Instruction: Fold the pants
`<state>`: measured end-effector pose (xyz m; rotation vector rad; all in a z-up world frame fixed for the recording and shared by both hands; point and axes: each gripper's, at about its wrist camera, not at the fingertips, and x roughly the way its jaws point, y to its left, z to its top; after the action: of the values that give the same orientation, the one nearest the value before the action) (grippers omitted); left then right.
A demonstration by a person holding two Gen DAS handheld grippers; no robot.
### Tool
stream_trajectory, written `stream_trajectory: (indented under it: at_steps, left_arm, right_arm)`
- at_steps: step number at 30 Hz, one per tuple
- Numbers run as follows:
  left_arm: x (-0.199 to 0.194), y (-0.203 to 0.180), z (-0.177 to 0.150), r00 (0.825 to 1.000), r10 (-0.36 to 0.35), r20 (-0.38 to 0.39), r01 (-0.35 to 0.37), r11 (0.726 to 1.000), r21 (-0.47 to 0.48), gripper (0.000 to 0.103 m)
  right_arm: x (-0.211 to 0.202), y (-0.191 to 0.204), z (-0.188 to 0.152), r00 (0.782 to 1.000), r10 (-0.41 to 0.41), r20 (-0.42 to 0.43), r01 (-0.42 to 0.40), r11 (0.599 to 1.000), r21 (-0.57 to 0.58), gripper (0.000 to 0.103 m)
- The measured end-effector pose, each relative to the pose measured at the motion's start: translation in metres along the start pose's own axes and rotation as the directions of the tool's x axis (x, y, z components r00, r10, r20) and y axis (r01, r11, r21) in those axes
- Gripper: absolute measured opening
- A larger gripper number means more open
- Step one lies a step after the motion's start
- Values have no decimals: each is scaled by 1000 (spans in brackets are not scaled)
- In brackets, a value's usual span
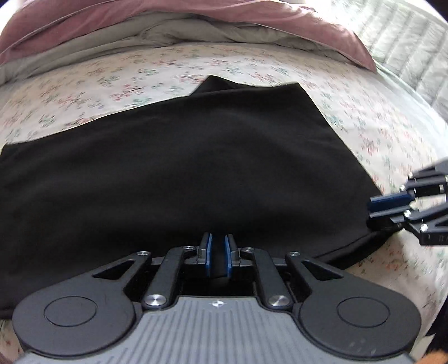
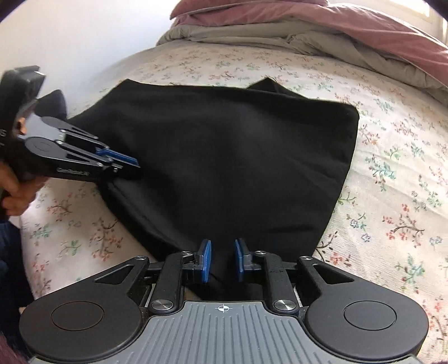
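Note:
The black pants point(image 1: 182, 173) lie folded and flat on the flowered bedsheet point(image 1: 84, 92). My left gripper point(image 1: 218, 252) is at their near edge, its blue pads nearly together with black cloth between them. It also shows in the right wrist view point(image 2: 131, 165), shut on the pants' point(image 2: 224, 156) left edge. My right gripper point(image 2: 222, 259) is at the near right edge, its pads a little apart with black cloth between them. In the left wrist view it point(image 1: 375, 210) pinches the pants' right corner.
A pink and grey duvet point(image 1: 196, 25) is bunched at the far end of the bed. A quilted cover point(image 1: 406, 42) lies at the far right. A white wall point(image 2: 70, 36) stands beyond the bed's left side.

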<state>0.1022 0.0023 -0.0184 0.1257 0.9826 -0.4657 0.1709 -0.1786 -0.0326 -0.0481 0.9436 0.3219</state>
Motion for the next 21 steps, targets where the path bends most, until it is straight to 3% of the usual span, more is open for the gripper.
stream_trajectory:
  at_steps: [3, 6, 9, 12, 15, 17, 19, 21]
  left_arm:
    - [-13, -9, -1, 999, -13, 38, 12, 999, 40, 38]
    - [0, -19, -8, 999, -23, -33, 26, 994, 110, 42]
    - [8, -22, -11, 999, 1, -38, 5, 989, 145, 42]
    - [4, -16, -10, 999, -19, -50, 25, 993, 119, 42]
    - [4, -15, -10, 998, -31, -54, 38, 992, 124, 43]
    - [2, -9, -5, 998, -37, -53, 42, 995, 93, 47]
    - [4, -7, 5, 999, -39, -33, 41, 998, 55, 54]
    - [-1, -9, 11, 1000, -24, 5, 24, 999, 24, 55]
  right_arm:
    - [1, -4, -4, 999, -19, -35, 19, 1000, 7, 19]
    - [9, 0, -9, 997, -47, -57, 46, 999, -20, 20]
    - [3, 5, -8, 998, -43, -47, 41, 998, -36, 20]
    - [-11, -3, -9, 999, -28, -17, 28, 1000, 0, 20]
    - [0, -8, -20, 996, -50, -70, 50, 999, -3, 20]
    - [-3, -5, -23, 997, -58, -54, 57, 998, -21, 20]
    - [-13, -8, -23, 998, -44, -38, 44, 999, 6, 20]
    - [-23, -13, -24, 999, -35, -20, 36, 999, 17, 20]
